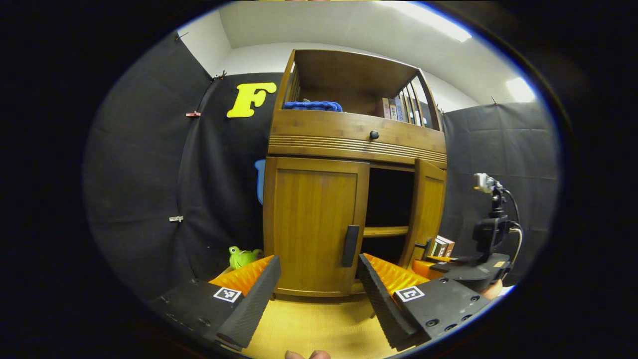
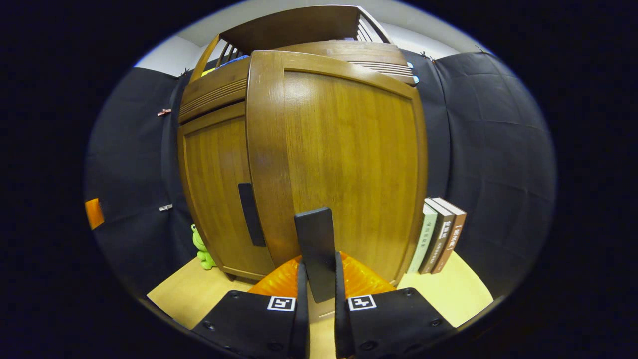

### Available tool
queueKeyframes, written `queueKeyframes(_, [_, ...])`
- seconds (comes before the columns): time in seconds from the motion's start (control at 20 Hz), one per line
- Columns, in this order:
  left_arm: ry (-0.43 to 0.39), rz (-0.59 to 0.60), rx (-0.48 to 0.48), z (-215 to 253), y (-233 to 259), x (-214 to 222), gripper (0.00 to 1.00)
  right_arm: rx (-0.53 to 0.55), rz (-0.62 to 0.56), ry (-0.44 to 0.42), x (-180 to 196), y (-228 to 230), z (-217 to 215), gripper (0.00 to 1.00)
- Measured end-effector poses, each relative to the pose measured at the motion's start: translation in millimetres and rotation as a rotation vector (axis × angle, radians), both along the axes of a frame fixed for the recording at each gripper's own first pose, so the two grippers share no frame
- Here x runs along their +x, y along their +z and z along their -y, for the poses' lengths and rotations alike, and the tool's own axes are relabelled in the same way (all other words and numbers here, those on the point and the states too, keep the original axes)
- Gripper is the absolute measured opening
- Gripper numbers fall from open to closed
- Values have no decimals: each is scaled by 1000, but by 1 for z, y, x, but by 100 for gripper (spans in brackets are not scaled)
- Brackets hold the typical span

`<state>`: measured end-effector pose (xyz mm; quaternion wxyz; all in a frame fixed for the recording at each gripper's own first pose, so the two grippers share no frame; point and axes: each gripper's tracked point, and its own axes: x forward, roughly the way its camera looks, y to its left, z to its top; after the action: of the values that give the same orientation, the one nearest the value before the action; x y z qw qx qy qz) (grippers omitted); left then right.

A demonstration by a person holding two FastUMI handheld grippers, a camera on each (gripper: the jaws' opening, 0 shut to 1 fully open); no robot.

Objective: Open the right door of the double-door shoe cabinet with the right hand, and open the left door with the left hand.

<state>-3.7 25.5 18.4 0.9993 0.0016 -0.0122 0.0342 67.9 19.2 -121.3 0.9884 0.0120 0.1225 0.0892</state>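
A brown wooden shoe cabinet [image 1: 356, 139] stands on the pale table. In the left gripper view its left door [image 1: 314, 224] is closed, with a dark vertical handle [image 1: 350, 245], while the right door [image 1: 429, 209] is swung outward and a dark shelf space shows behind it. My left gripper [image 1: 319, 276] is open, a short way in front of the left door, its fingers either side of the handle and apart from it. In the right gripper view my right gripper [image 2: 319, 284] is shut on the right door's dark handle [image 2: 315, 244], with the right door [image 2: 344, 159] close ahead.
A green frog toy [image 1: 241, 257] sits at the cabinet's left foot. Several books [image 2: 438, 234] lean against its right side. The upper shelf holds a blue cloth [image 1: 313, 105] and books. A drawer with a knob [image 1: 374, 134] runs above the doors.
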Motion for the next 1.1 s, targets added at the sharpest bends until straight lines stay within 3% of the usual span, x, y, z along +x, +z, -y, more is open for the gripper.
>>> queueKeyframes(0.25, [1, -8, -4, 25, -4, 16, 98, 38, -32, -31, -36, 9, 54, 22])
queueKeyframes(0.65, [-3, -7, -29, 66, 5, 62, 96, 38, -24, 42, -55, 26, 92, 22])
queueKeyframes(1.1, [-11, -18, -2, 88, -3, 109, 95, 30, -16, -68, -51, 29, 175, 17])
